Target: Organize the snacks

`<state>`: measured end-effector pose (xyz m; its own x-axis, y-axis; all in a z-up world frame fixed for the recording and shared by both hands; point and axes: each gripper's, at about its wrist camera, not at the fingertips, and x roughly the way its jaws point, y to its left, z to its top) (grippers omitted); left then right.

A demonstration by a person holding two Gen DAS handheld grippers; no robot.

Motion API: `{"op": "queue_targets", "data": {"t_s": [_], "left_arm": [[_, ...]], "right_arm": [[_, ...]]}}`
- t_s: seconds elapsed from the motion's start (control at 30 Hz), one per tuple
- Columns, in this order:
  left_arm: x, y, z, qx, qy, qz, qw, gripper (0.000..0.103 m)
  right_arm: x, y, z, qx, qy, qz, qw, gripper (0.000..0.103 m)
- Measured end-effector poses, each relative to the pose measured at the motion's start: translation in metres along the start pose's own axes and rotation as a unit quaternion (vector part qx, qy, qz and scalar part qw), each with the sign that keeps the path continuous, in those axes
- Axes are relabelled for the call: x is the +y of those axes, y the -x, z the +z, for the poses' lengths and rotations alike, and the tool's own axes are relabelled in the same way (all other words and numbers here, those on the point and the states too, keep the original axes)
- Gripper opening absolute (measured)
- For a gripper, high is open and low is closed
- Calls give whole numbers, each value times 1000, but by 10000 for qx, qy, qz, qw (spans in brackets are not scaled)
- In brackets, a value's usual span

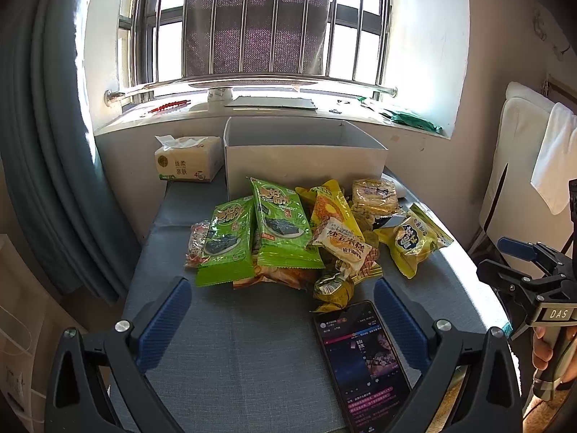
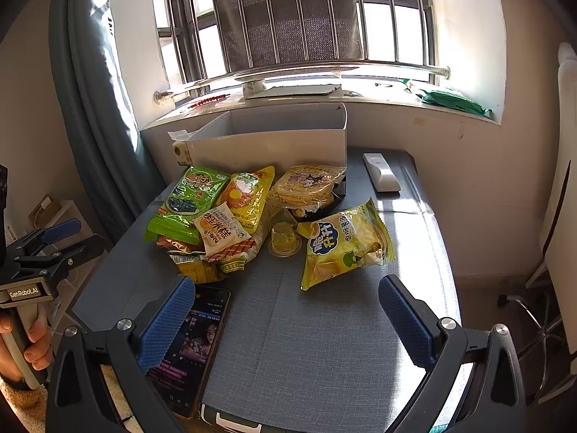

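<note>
Both grippers hang above the near edge of the tabletop (image 1: 223, 346), holding nothing. The left gripper (image 1: 283, 310) is spread wide, touching nothing; the right gripper (image 2: 285, 310) gapes just as wide, its left finger over the phone (image 2: 191, 346). The snacks (image 1: 288, 238) lie heaped mid-table, against the white box (image 1: 306, 166) at the far edge.

Black frames, ribbed blue pads (image 1: 164, 321), silver screws (image 1: 123, 325)
</note>
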<state>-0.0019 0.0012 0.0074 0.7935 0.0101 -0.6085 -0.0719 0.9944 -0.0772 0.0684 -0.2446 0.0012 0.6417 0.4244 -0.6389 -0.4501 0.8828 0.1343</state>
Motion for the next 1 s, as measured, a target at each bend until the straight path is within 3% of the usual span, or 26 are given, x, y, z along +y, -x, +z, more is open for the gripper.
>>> {"op": "queue_targets", "data": {"t_s": [1.0], "left_arm": [[1,1,0,-29,-6,6,10000,103]], "right_arm": [[1,-1,0,10,9,-35,10000,103]]}}
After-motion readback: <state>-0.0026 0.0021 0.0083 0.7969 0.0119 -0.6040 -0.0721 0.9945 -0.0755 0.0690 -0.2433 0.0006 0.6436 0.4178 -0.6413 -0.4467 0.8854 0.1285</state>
